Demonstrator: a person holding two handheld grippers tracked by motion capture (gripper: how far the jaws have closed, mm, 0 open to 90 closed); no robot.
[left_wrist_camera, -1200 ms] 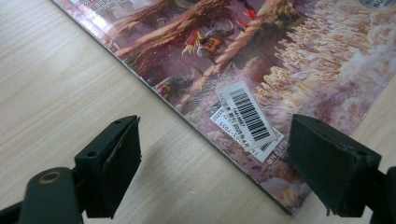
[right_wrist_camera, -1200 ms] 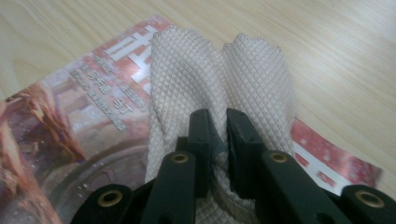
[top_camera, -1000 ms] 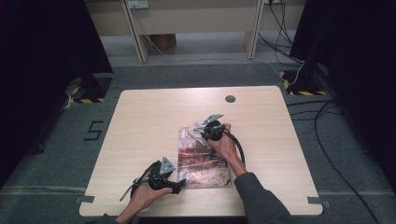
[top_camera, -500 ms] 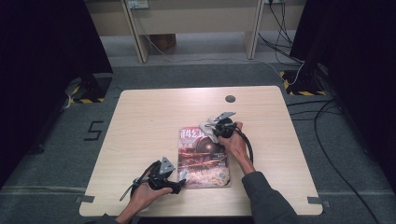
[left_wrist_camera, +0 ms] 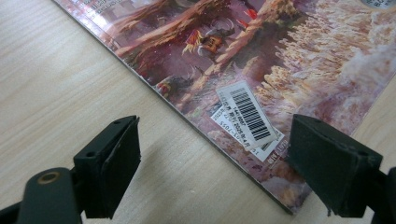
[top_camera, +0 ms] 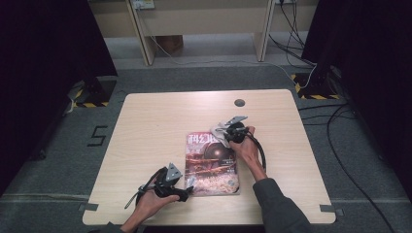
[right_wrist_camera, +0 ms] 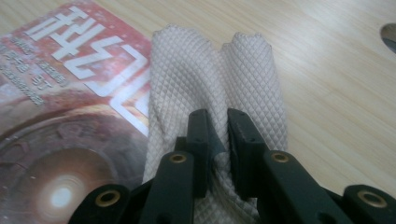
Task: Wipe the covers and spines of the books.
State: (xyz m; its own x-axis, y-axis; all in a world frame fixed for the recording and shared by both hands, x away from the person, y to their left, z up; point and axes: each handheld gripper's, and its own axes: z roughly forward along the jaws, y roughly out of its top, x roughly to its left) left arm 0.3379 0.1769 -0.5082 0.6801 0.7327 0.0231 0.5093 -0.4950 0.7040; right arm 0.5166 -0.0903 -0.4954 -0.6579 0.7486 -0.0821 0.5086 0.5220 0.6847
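A: What does the work sit on?

B: A pale wooden desk (top_camera: 160, 126) with a light grain and rounded corners, and a small dark round hole (top_camera: 239, 103) near its far edge. It stands on grey carpet (top_camera: 63, 160) that carries a black figure five (top_camera: 98, 136). Yellow-and-black hazard tape (top_camera: 87, 104) shows on the floor at both far sides, black cables (top_camera: 335, 121) trail along the right, and light wooden furniture legs (top_camera: 143, 34) stand beyond, with black curtains (top_camera: 43, 53) to either side.

A: And on the desk?

B: A glossy magazine with a reddish-brown illustrated cover and white characters (top_camera: 212, 162), lying flat near the front edge. A white barcode sticker (left_wrist_camera: 247, 116) sits on its near corner.

A: The right gripper?

B: The right gripper (right_wrist_camera: 218, 135) is clamped tight on a whitish cloth with a diamond-quilted weave (right_wrist_camera: 219, 84). The cloth bunches between the jaws and spreads ahead of them, partly over the magazine's top right corner and partly on bare wood. In the high view it is at that same corner (top_camera: 221, 132).

A: And the left one?

B: The left gripper (left_wrist_camera: 215, 163) stands wide apart, gripping nothing, low over the desk at the magazine's near left corner. One jaw is over wood, the other over the cover's edge; whether that jaw touches the paper I can't quite tell
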